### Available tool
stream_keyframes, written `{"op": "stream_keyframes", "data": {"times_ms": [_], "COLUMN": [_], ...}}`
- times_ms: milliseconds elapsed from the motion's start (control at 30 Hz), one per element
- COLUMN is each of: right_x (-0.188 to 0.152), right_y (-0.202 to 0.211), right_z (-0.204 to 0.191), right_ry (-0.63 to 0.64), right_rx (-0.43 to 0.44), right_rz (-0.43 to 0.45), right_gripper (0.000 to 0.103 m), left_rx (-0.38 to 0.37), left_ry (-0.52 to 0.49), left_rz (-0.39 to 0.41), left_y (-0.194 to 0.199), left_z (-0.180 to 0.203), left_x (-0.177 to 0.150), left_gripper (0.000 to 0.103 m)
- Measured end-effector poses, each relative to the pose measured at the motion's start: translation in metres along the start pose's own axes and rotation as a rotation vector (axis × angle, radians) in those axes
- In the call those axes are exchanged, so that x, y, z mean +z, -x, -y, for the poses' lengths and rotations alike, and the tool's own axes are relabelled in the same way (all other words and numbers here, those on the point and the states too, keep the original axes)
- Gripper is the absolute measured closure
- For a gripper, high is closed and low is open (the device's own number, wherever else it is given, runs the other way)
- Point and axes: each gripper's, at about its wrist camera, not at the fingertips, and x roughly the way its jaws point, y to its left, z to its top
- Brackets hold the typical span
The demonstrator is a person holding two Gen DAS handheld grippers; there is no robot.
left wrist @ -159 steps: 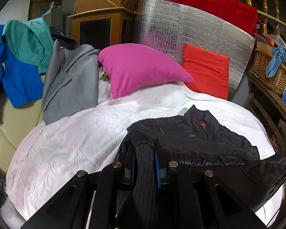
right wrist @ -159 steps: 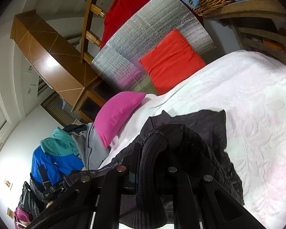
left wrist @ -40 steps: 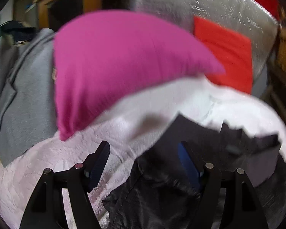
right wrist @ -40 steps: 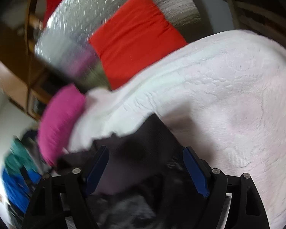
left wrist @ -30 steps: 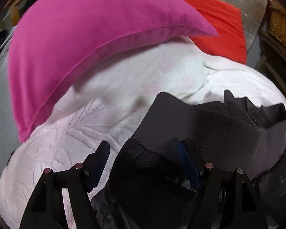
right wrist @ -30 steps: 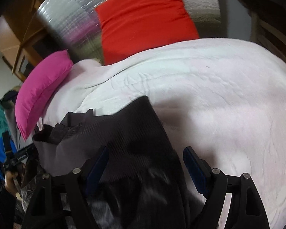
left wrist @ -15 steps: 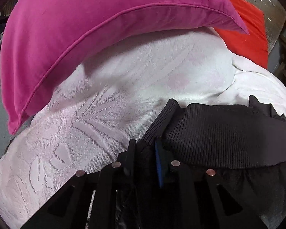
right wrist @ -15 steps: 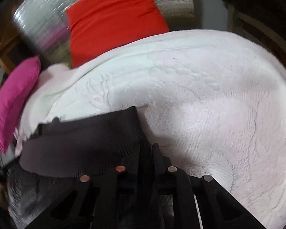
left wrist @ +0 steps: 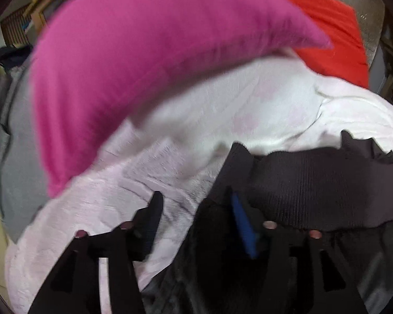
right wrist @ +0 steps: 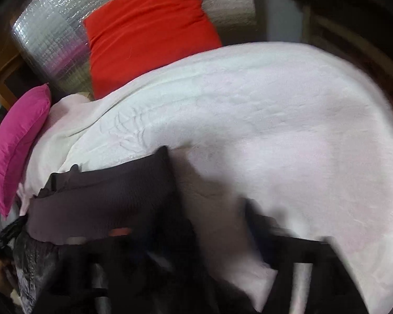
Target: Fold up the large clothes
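Both grippers had just let go. Half a second earlier each was pinched on a corner of the black jacket's (left wrist: 314, 183) ribbed hem; at this moment the left gripper (left wrist: 194, 209) stood partly spread, its jaws having just been opening, with the hem's left corner lying loose between the fingers and no pad pressing it. The right gripper (right wrist: 214, 225) (blurred by motion) also showed its fingers apart, opened wide beside the hem's right corner. The jacket lay on the white bedspread (right wrist: 275, 120), its hem folded up toward the pink pillow (left wrist: 149, 52) and the red cushion (right wrist: 149, 31). The release suggested that this fold was laid down, and a further fold probably remained.
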Motion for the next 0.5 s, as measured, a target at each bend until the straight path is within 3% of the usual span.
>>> {"op": "stream_keyframes", "data": {"times_ms": [167,333,500], "right_x": [-0.008,-0.057,-0.125], "right_y": [0.054,0.097,0.104], "right_z": [-0.017,-0.079,-0.13], "right_ry": [0.036,0.202,0.322], "right_rx": [-0.013,0.028,0.018], "right_rz": [0.095,0.162,0.173], "right_gripper": [0.025,0.025,0.025], "left_rx": [0.1,0.012,-0.094], "left_ry": [-0.017,-0.038,-0.095], "left_rz": [0.12,0.211,0.196], "left_y": [0.058,0.119,0.141], "left_z": [-0.005,0.025,0.081], "left_x": [-0.007,-0.042,-0.092], "left_gripper": [0.045,0.04,0.038]}}
